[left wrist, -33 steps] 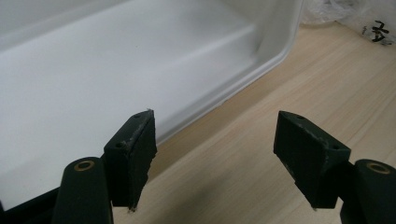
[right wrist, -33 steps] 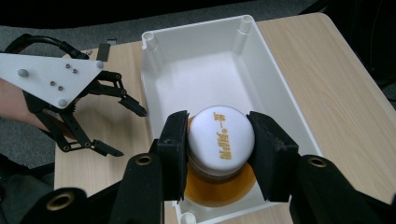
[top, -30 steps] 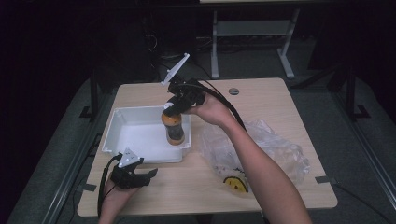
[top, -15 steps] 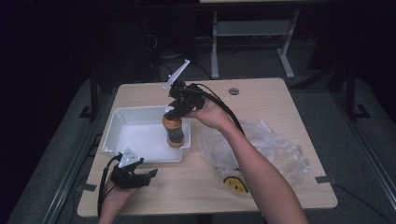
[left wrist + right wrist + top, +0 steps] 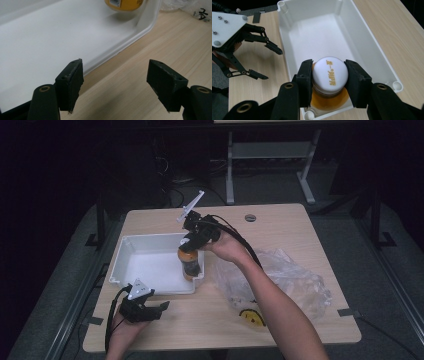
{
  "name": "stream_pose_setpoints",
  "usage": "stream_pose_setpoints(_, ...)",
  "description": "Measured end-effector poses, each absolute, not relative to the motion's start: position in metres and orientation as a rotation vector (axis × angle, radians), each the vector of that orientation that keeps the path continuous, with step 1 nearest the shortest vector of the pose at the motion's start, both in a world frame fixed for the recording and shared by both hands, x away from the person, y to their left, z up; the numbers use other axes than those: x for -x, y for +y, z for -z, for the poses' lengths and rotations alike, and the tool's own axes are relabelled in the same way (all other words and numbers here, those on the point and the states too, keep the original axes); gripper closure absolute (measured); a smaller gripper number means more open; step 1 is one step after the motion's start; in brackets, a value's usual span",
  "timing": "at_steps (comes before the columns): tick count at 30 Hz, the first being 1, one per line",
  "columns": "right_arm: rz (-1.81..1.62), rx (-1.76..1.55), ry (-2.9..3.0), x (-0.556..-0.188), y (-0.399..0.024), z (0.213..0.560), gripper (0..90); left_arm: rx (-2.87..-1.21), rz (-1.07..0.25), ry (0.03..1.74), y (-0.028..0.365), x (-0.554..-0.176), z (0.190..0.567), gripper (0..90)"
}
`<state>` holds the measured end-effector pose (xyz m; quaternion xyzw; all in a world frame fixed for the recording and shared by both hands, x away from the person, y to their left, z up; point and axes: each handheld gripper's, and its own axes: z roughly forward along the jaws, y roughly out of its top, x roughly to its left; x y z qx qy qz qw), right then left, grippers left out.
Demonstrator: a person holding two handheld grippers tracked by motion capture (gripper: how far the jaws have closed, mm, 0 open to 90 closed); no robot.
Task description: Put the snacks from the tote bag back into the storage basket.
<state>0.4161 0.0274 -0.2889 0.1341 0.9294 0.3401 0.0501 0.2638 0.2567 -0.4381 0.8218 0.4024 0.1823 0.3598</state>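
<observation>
Bottle lower in the white tub than a second ago

The right gripper (image 5: 329,82) clamps the orange drink bottle (image 5: 190,262) by its white cap (image 5: 330,72) over the tub (image 5: 150,265); the left gripper (image 5: 115,85) rests wide open, empty.

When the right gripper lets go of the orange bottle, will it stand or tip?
The bottle looks tall and narrow, so it could tip. The tray has a flat floor, which probably helps. The right gripper holds only its smooth cap; it may slip.

dim lab: lone wooden table (image 5: 280,220), trailing cables.
</observation>
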Motion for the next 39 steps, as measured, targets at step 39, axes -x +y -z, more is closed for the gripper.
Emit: stream_pose_setpoints(39, -1.027, -0.463, 2.856, -0.415, 0.027, 0.319, 58.2, -2.118, -0.474, 1.046, 0.257, -0.264, 0.439, 28.6)
